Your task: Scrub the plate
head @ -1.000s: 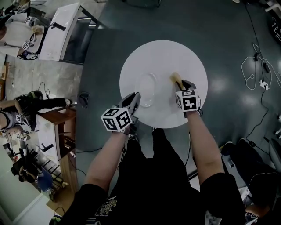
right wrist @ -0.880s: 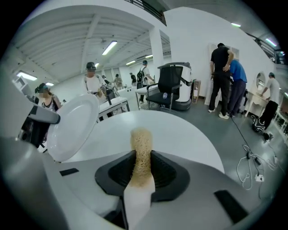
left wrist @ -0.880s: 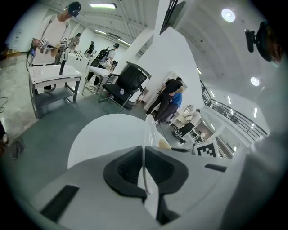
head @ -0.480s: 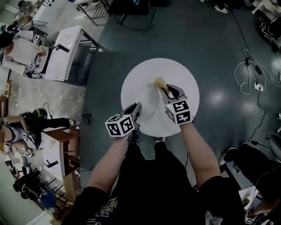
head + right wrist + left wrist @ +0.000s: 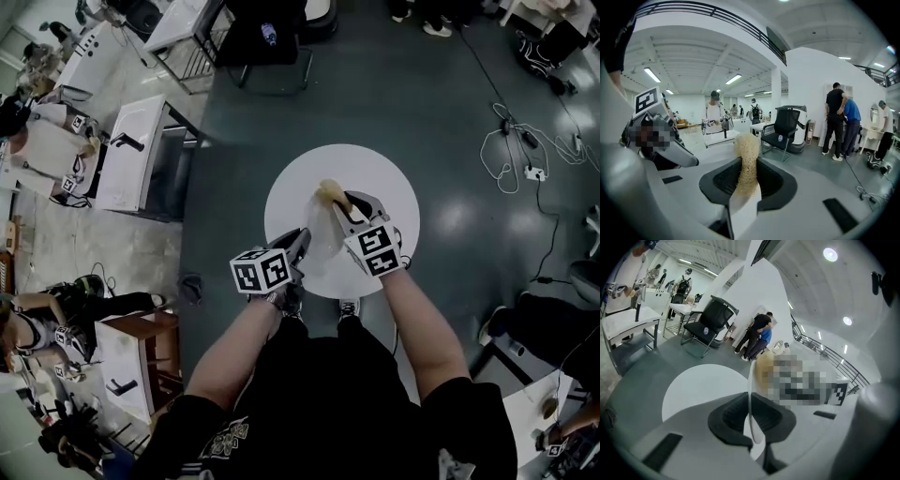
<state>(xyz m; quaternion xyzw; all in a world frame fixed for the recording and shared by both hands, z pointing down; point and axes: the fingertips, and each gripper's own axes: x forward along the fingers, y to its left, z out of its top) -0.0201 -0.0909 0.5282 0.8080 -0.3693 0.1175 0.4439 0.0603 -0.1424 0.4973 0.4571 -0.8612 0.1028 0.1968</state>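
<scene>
A thin pale plate (image 5: 320, 236) is up off the round white table (image 5: 398, 202), standing nearly on edge. My left gripper (image 5: 298, 244) is shut on its near rim. In the left gripper view the plate (image 5: 751, 390) shows edge-on between the dark pads of the left gripper (image 5: 751, 425). My right gripper (image 5: 350, 210) is shut on a tan fibrous scrubber (image 5: 329, 191), whose tip lies against the plate's right face. The scrubber (image 5: 747, 157) sticks up between the jaws of the right gripper (image 5: 746, 183). The scrubber (image 5: 763, 372) shows behind the plate.
A black office chair (image 5: 272, 42) stands beyond the table. A white desk (image 5: 131, 141) is at the left and a wooden table (image 5: 127, 342) at the lower left. Cables (image 5: 511, 141) lie on the floor at the right. People (image 5: 836, 119) stand by the far wall.
The plate has come up off the table and now stands on edge in the left gripper. The right gripper has swung left with the scrubber onto the plate. The view has pulled back.
</scene>
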